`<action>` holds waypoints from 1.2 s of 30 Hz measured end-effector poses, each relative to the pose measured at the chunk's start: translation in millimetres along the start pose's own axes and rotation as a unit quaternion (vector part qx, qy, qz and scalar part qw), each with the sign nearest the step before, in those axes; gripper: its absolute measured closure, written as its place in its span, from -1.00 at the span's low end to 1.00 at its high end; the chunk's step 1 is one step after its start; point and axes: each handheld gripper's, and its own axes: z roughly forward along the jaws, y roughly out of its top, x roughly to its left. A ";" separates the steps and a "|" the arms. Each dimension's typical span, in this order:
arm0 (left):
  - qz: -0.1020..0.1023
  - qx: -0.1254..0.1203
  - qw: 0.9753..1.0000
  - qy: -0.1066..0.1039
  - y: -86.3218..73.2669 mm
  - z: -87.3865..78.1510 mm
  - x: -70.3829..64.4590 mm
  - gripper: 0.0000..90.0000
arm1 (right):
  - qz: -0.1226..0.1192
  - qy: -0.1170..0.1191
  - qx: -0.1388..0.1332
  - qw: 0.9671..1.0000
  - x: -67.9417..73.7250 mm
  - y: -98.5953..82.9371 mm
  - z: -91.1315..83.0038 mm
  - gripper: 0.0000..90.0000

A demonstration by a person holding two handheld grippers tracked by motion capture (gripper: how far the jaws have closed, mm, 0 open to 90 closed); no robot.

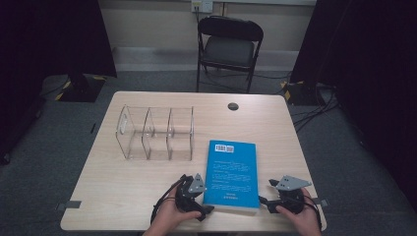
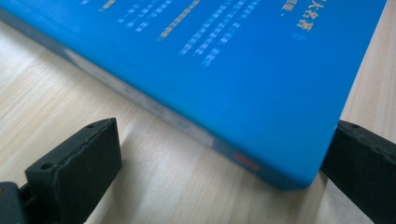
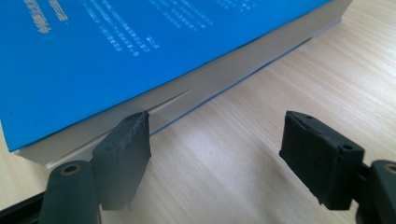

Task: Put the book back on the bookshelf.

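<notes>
Blue book lies flat on the worktop, lower centre of the high view, back cover up: white barcode patch at its far end, small pale print down the cover, long axis running away from the person. In the left hand-held gripper view the blue spine edge with a small red mark cuts diagonally across the frame; in the right hand-held gripper view the pale page block shows under the cover. Left hand-held gripper sits at the book's near left corner, hand wrapped around it from the bottom edge of the frame, grey plate on top; jaws wide, the book's corner between them, one jaw at or just beside that corner, the other apart on bare wood. Right hand-held gripper is at the near right edge, lower right of the frame, jaws wide, one jaw tip against the page edge, the other well clear. Clear acrylic organiser stands left of centre, beyond the book.
</notes>
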 end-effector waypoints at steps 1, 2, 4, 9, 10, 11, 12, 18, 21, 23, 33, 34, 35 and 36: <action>0.000 0.000 1.000 0.000 0.4 0.2 -0.2 -1.00 | 0.001 0.002 -0.003 1.000 0.1 0.5 -0.3 -0.48; -0.001 -0.001 1.000 0.001 0.5 0.6 -0.7 -1.00 | -0.002 0.005 -0.005 1.000 0.4 1.1 -0.4 -0.47; -0.001 -0.001 1.000 0.001 0.5 0.6 -0.7 -1.00 | -0.009 0.006 -0.006 1.000 1.7 2.5 -0.9 -0.44; -0.001 0.000 1.000 0.001 0.5 0.5 -0.6 -1.00 | -0.009 0.011 -0.025 1.000 1.0 4.6 -3.9 -0.43; -0.001 0.000 1.000 0.001 0.5 0.5 -0.7 -1.00 | -0.008 0.012 -0.028 1.000 0.9 5.6 -5.3 -0.43; -0.001 0.000 1.000 0.001 0.5 0.5 -0.7 -1.00 | -0.005 0.016 -0.034 0.999 0.6 6.6 -6.5 -0.43; -0.001 -0.001 1.000 0.001 0.5 0.6 -0.7 -1.00 | -0.004 0.018 -0.036 0.999 0.7 7.4 -7.9 -0.43; -0.003 -0.007 1.000 -0.001 0.0 1.3 -0.7 -1.00 | -0.008 0.013 -0.033 0.999 2.5 8.6 -9.1 -0.43; -0.003 -0.006 1.000 0.000 0.1 1.2 -0.7 -1.00 | -0.019 0.010 -0.040 0.999 4.2 11.7 -11.3 -0.40; -0.002 -0.006 1.000 -0.001 0.1 1.2 -0.7 -1.00 | -0.041 -0.001 -0.021 0.999 6.4 11.7 -10.0 -0.40; 0.000 0.000 1.000 0.001 0.4 0.3 -0.5 -1.00 | -0.056 0.017 0.023 0.998 8.8 0.3 -1.2 -0.49; -0.001 -0.001 1.000 0.001 0.4 0.4 -0.7 -1.00 | -0.063 0.015 0.025 0.998 9.5 1.7 -0.5 -0.51; 0.000 -0.001 1.000 0.001 0.4 0.4 -0.6 -1.00 | -0.066 0.010 0.029 0.997 9.9 3.1 -0.4 -0.52; -0.001 -0.001 1.000 0.002 0.4 0.7 -0.9 -1.00 | -0.068 0.011 0.029 0.997 9.4 3.6 -0.4 -0.52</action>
